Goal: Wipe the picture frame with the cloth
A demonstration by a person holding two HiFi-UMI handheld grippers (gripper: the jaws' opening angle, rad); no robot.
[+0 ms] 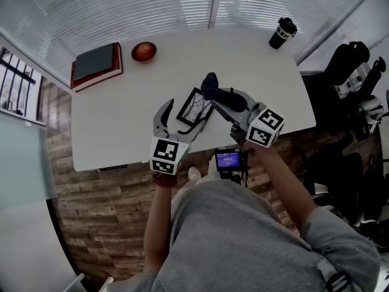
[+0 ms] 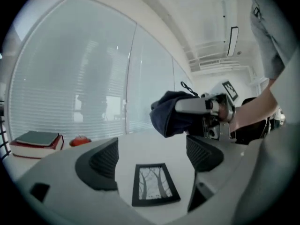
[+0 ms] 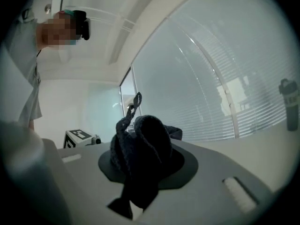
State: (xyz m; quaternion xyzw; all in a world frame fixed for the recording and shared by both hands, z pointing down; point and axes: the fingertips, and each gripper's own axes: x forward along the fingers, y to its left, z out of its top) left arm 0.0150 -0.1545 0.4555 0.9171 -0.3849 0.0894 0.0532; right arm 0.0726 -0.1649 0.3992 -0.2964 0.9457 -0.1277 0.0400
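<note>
We see the picture frame lying flat on the white counter, close to the near edge where the person stands. Our left tool is released. Its two dark pads stand wide apart, one to each side of the frame in the left gripper view, and neither pad touches it. Our right tool is clenched on the dark blue cloth, which bunches over the pads with a loose tail hanging below. Cloth and tool sit just beyond the frame's right corner, raised off the counter.

Left of the frame the counter is bare all the way to its side edge. Behind the frame there is also wide bare surface. A red-edged book and a small red round thing sit far back-left of the frame, near the rear edge. A black lidded cup stands far back-right of the frame, near the corner by the window blinds.
</note>
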